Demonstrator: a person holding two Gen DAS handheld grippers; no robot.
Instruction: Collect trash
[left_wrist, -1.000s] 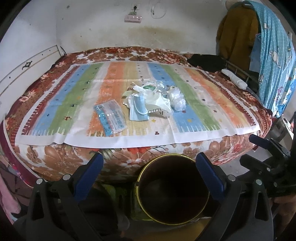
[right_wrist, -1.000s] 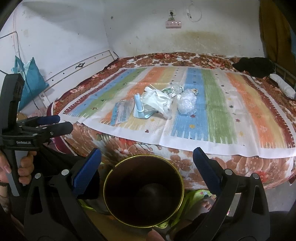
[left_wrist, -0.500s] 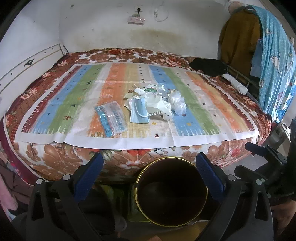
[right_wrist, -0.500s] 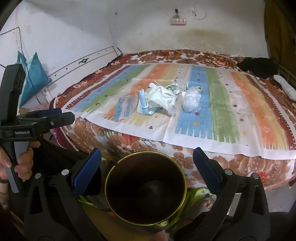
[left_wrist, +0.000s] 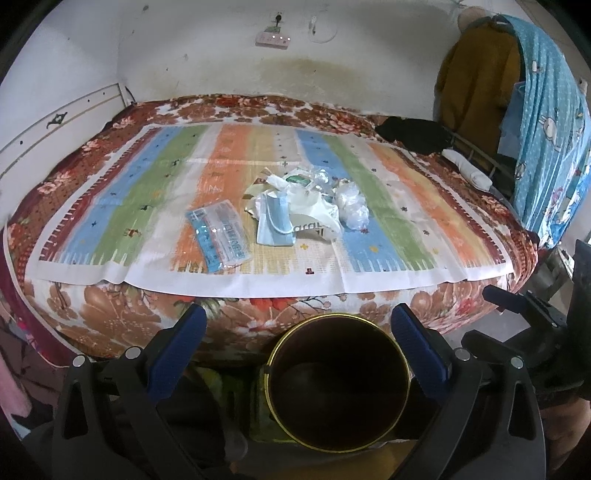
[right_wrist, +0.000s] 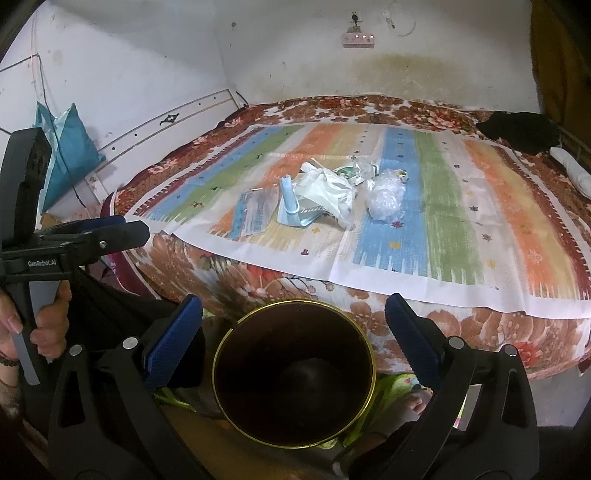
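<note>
Striped mat (left_wrist: 155, 206) (floral bed (left_wrist: 110, 317) beneath)

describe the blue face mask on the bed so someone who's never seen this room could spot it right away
Start at the striped mat spread over the bed and find the trash pile near its middle. The face mask lies at the pile's near left edge, between the flat clear packet and the white plastic bag. It alone is pale blue cloth with a white ear loop.

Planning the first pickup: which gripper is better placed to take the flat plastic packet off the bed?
Probably the left. The packet lies at the left end of the trash pile, nearer the left gripper. The right gripper would have to reach past the face mask. Both are open and empty, above the bin.
</note>
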